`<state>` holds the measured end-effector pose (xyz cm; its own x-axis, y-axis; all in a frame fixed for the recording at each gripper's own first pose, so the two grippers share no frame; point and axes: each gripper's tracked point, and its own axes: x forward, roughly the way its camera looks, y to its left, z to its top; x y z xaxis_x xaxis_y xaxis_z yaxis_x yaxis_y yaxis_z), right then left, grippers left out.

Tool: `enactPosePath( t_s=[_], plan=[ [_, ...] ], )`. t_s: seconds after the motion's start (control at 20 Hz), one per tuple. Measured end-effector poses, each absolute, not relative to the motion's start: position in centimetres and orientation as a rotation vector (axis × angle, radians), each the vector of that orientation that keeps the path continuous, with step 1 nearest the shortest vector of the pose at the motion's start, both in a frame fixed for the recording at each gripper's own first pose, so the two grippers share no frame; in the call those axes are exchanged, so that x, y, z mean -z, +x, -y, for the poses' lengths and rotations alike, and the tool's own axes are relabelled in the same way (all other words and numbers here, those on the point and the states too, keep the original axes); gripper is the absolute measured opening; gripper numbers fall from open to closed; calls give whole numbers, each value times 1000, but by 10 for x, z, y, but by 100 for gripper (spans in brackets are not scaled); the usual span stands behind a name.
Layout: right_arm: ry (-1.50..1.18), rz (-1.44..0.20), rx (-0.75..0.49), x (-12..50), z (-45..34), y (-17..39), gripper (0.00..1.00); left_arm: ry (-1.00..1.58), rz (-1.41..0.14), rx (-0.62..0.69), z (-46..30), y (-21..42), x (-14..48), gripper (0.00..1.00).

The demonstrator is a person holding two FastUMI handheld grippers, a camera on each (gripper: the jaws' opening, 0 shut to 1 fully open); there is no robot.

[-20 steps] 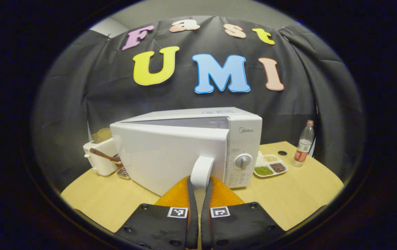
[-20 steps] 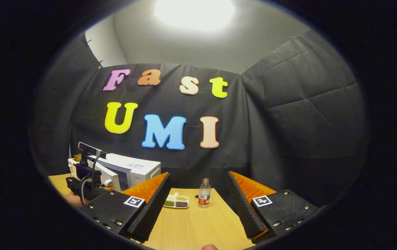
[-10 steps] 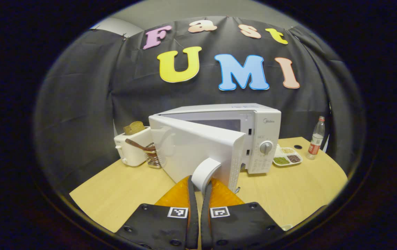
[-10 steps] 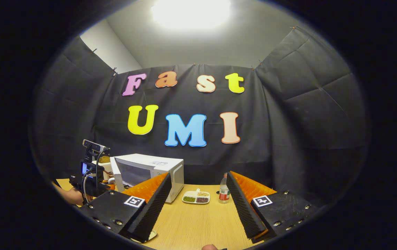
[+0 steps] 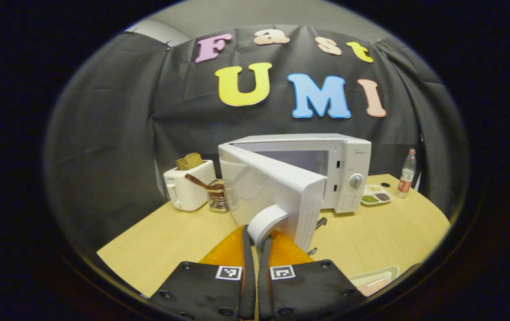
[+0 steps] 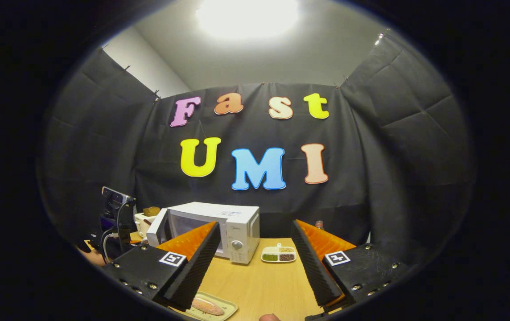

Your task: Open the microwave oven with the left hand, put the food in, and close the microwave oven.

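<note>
A: What changed at the microwave [image 5: 344, 169]?
B: Its door [image 5: 277, 196] has swung wider than a second ago; the left gripper [image 5: 255, 238] stays clamped on the handle [image 5: 266, 220].
A: The right gripper [image 6: 255, 263]?
B: Fingers spread, holding nothing. The food [image 6: 207, 306] lies on a tray [image 6: 228, 307] in front of the microwave, newly in sight.

The microwave [image 6: 219, 229] cavity sits partly hidden behind the right gripper's left finger [image 6: 190, 256], while beside it the bottle [image 6: 318, 224] shows just its cap.
</note>
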<state>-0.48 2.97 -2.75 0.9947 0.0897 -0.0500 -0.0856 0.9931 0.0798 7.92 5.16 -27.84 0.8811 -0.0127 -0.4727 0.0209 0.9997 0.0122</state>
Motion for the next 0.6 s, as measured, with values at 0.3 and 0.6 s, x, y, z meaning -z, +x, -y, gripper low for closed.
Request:
enactPosePath(
  t_s=[0.3, 0.6],
  plan=[
    [48, -43, -90, 21, -92, 0, 97, 9, -490, 57, -112, 70, 281, 9],
    [54, -65, -88, 25, -149, 7, 97, 2, -469, 125, -157, 67, 285, 9]
  ],
)
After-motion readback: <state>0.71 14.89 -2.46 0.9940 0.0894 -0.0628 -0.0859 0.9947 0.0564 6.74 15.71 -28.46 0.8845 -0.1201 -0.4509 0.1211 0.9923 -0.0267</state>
